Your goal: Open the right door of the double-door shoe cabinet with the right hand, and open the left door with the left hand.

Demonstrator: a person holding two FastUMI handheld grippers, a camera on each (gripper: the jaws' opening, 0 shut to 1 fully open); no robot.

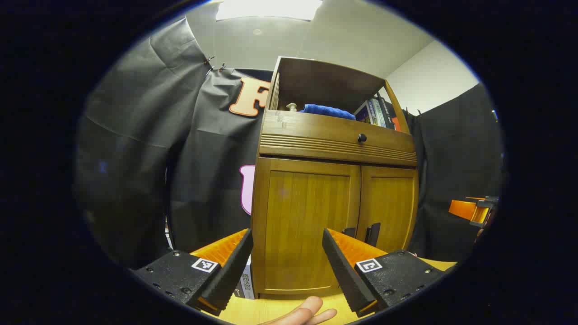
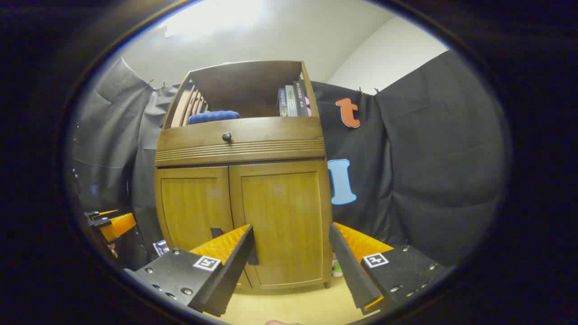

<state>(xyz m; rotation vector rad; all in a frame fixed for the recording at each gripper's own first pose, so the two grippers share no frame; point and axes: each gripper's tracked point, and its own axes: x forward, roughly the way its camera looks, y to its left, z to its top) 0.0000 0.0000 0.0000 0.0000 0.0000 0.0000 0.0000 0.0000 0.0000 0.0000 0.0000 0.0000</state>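
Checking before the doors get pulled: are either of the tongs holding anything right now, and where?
Nothing is held. The left tongs and the right tongs are both open, short of the shut cabinet doors.

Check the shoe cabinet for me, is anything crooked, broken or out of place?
Nothing stands out. The shoe cabinet stands upright, its left door and right door both shut and flush. The books stand upright on the shelf beside a blue towel.

Recording booth, staged as home: black cloth walls [image 2: 429, 149], wooden shoe cabinet [image 2: 244, 198], shelved books [image 2: 292, 101].
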